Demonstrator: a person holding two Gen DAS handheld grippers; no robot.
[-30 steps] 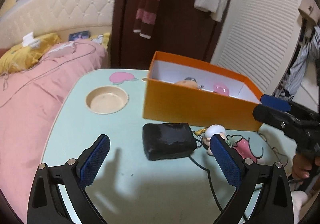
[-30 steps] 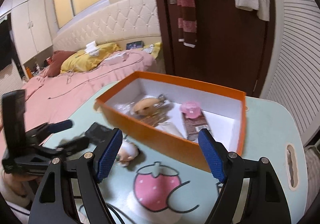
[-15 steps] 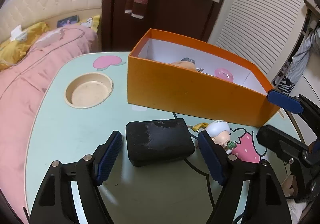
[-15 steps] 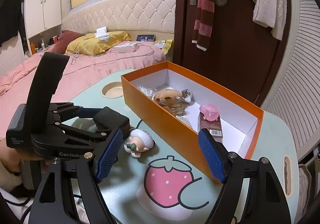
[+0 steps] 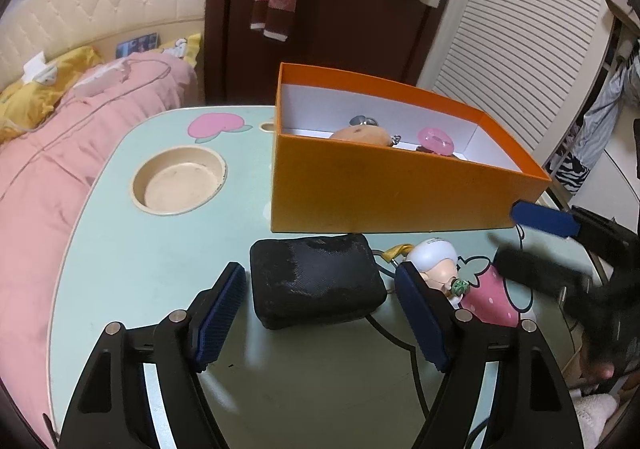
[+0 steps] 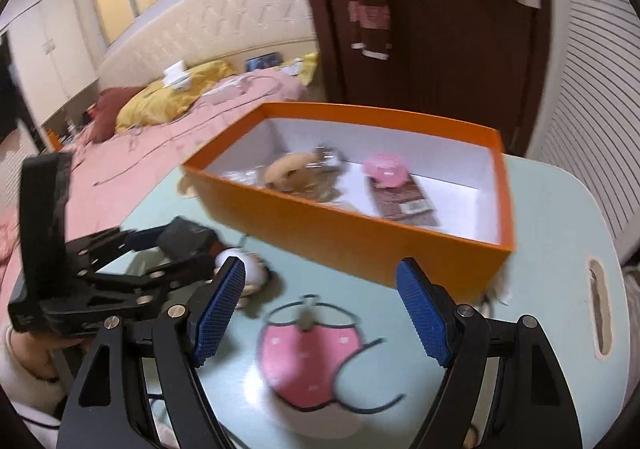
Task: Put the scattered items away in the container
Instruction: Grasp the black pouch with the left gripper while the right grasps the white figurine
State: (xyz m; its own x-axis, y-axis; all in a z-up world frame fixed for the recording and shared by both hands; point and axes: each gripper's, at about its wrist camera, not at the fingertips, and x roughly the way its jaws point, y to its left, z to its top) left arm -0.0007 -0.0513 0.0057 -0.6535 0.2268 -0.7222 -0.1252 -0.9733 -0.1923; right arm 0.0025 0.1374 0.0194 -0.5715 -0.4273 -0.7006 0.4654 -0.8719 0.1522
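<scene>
an orange box (image 5: 384,193) with a white inside sits on a pale mint bench (image 5: 132,261) printed with a pink, white-dotted strawberry (image 6: 310,361), beside a black pouch (image 5: 316,281), a white-capped doll (image 5: 436,261), blue pads (image 5: 218,319) on black grippers, and a pink bed (image 5: 36,177).

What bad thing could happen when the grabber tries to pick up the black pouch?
The left gripper is open around the black pouch. Its right finger sits close to the little doll, so closing might bump or pinch it. The pouch also lies near the orange box, so lifting could knock the wall.
</scene>
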